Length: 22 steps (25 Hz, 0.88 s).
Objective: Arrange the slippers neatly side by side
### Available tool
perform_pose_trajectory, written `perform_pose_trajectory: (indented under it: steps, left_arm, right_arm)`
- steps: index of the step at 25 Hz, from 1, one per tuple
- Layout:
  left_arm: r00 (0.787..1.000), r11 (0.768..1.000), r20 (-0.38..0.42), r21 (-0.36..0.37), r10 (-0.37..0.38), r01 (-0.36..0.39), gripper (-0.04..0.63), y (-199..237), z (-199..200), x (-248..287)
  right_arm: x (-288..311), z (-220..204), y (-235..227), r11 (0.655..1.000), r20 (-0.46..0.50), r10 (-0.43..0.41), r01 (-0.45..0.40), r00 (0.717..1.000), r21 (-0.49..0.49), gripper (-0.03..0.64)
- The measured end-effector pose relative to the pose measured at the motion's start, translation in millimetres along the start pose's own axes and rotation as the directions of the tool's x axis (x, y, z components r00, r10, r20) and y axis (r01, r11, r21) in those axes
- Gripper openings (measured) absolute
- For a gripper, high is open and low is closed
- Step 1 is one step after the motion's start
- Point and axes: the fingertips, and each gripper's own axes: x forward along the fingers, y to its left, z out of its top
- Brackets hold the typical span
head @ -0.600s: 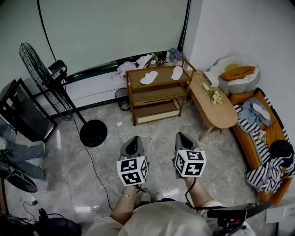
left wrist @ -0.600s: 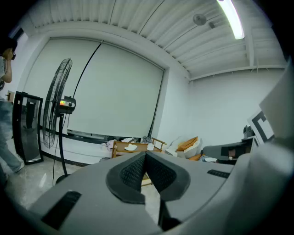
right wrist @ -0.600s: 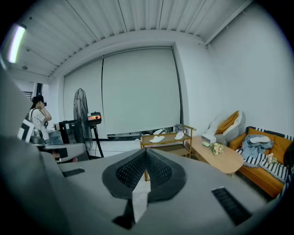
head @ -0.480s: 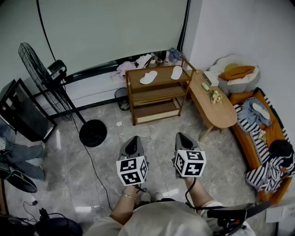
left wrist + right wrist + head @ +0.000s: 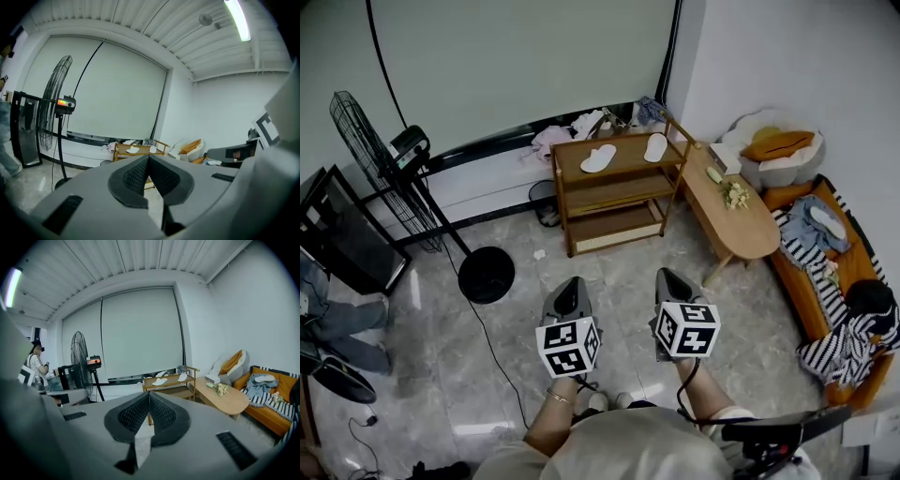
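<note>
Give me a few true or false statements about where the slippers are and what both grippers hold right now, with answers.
1. In the head view, the left slipper and the right slipper both lie on the wooden rack's top shelf. True.
2. The two slippers touch each other. False: bare shelf shows between them.
3. The left gripper grips a slipper. False: its jaws are shut on nothing.
4. The right gripper is shut and empty. True.

Head view steeply downward; both gripper views forward, distant shelf (image 5: 626, 161) shared
</note>
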Motion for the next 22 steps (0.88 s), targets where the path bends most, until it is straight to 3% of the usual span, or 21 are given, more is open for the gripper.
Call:
perform_pose_trajectory:
  steps: [11, 22]
  left_arm:
    - [0.999, 0.999, -0.031, 0.005, -0.032, 0.032, 0.005, 23.1, -5.0, 25.3]
    - [0.997, 0.998, -0.056, 0.029, -0.058, 0.060, 0.005, 10.7, -4.0, 83.0]
  right_arm:
    - [22.8, -10.0, -1.2, 0.997, -0.029, -0.066, 0.068, 0.997, 0.044, 0.034]
    - [64.1, -3.2, -42.5, 0.991, -0.039, -0.101, 0.104, 0.994, 0.088, 0.034]
